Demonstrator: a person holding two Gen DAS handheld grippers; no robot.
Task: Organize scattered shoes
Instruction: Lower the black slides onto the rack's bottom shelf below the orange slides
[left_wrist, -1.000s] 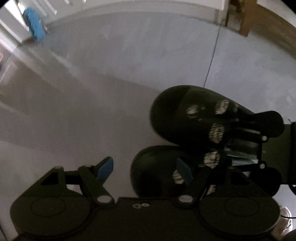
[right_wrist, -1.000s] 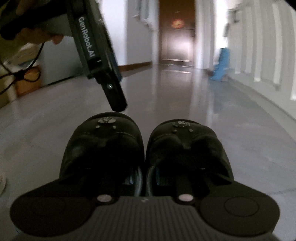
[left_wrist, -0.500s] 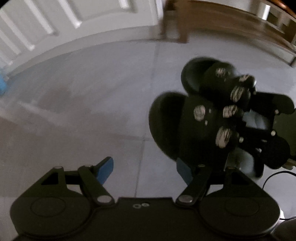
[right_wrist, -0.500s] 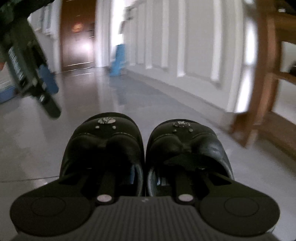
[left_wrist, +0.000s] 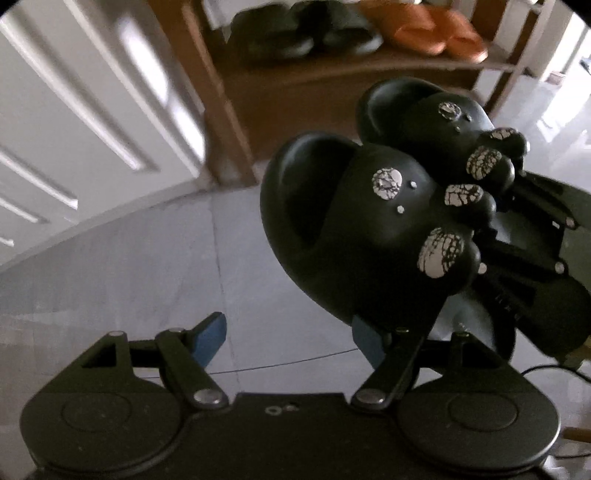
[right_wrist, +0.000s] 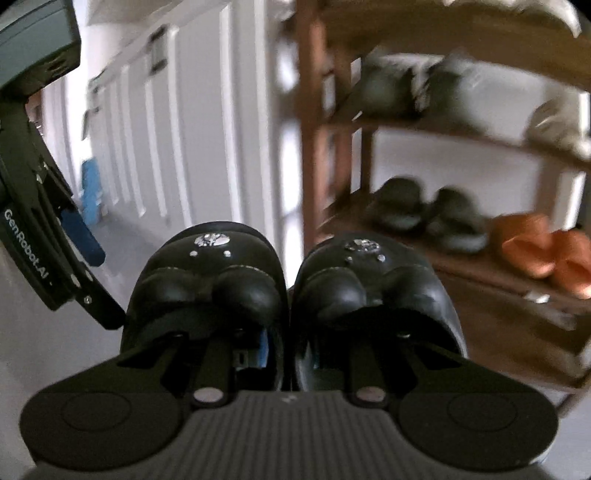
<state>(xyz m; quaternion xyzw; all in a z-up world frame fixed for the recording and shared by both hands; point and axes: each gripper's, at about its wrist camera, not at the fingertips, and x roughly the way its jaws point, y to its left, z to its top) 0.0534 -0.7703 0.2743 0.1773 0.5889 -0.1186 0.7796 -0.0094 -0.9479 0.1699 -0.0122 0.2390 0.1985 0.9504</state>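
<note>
Item: pair of black slippers (right_wrist: 291, 295), studded and with white crackled ornaments, carried side by side. Holder: my right gripper (right_wrist: 291, 354), clenched on the pair, one finger inside each slipper and their inner walls pinched together between them. Position: a second ago the pair sat low over the grey floor (left_wrist: 110, 266) with a long corridor ahead; now it rides raised off that floor and swung round to face the wooden shoe rack (right_wrist: 314, 122), near its lower shelf. Left gripper (left_wrist: 291, 334): blue pads spread wide, nothing between them, as a second ago; it hangs just beside the pair, pointing steeply down. Rack contents: dark green slippers (right_wrist: 428, 218) and orange slippers (right_wrist: 543, 247) on the lower shelf, further pale and dark pairs above, blurred. Assessment: pickup done, transport nearly done; I judge the remaining step to be setting the pair on free shelf space left of the green ones, then releasing.
</note>
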